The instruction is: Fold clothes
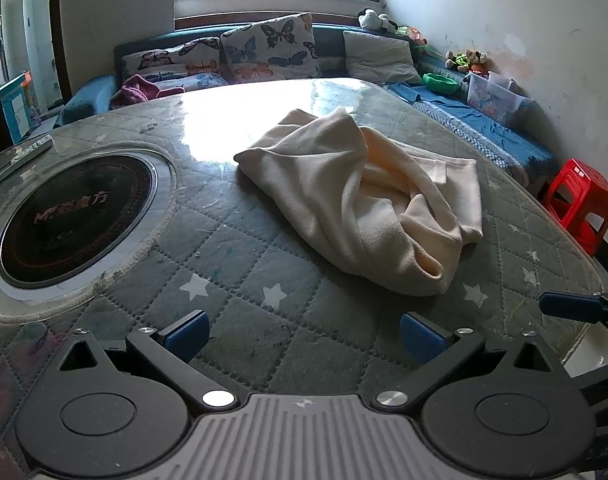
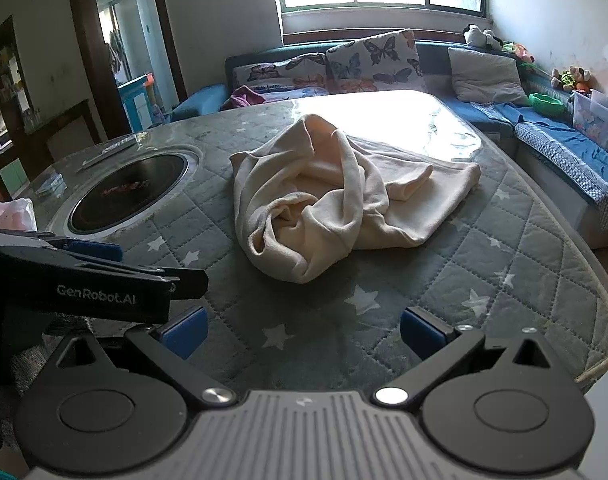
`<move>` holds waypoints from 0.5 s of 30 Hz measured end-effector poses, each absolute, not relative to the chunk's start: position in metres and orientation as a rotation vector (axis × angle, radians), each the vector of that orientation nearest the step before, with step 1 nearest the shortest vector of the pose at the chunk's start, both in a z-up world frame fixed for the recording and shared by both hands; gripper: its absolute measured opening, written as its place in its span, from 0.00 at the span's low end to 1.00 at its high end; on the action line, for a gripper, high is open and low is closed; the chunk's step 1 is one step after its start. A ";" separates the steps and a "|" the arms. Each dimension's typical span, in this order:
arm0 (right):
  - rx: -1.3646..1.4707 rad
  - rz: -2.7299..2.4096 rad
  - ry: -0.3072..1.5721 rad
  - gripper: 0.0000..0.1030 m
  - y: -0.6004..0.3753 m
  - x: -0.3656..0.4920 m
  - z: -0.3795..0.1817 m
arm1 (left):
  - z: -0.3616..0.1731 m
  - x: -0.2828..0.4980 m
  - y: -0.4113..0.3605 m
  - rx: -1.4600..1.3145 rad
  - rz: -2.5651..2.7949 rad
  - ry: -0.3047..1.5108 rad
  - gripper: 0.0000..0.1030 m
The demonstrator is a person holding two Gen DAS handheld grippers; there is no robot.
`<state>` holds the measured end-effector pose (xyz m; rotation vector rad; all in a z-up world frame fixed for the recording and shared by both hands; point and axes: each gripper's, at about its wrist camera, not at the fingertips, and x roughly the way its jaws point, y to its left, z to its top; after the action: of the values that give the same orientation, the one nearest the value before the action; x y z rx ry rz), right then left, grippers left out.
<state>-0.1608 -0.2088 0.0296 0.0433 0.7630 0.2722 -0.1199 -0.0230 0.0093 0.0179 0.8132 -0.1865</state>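
On the left wrist view, the left tool [image 1: 304,334] hovers low over the near edge of the desk [image 1: 263,344], its two blue-padded fingers [image 1: 185,334] set wide apart with nothing between them. Ahead of it, well apart from the pads, a cream garment [image 1: 364,200] lies bunched on the quilted star-pattern desk cover, with one tubular opening, probably a sleeve or cuff, facing the camera. The garment is crumpled, not squared into a fold. A round induction hob [image 1: 77,216] is set into the desk to the left, clear of the cloth. At the right edge, part of the right tool [image 1: 580,306] projects into view. Beyond the desk, a clear plastic bin [image 1: 494,98] on the sofa holds small coloured items; they are too small to identify. A red stool [image 1: 580,204] stands beside the desk.

On the right wrist view, the right tool [image 2: 304,332] likewise has its fingers spread wide and empty, aimed at the garment [image 2: 336,196], which sits near the middle of the desk [image 2: 524,240]. The left tool [image 2: 91,276] lies alongside at the left. Judgement: both tools are held apart and level with the near hem, a stance suited to gripping cloth. The heap fits either unfolded work or a garment set down between folds.
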 end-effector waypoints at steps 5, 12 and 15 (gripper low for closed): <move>0.043 0.272 0.772 1.00 -0.208 -0.158 0.028 | 0.009 -0.116 -0.024 0.018 -0.187 0.817 1.00; 0.043 0.277 0.783 1.00 -0.208 -0.153 0.026 | 0.007 -0.112 -0.025 0.021 -0.188 0.827 1.00; 0.039 0.282 0.787 1.00 -0.206 -0.152 0.026 | 0.007 -0.110 -0.025 0.022 -0.187 0.829 1.00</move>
<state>-0.1519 -0.2060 0.0258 0.0395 0.7868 0.2816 -0.1102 -0.0255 0.0071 0.0223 0.8286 -0.1865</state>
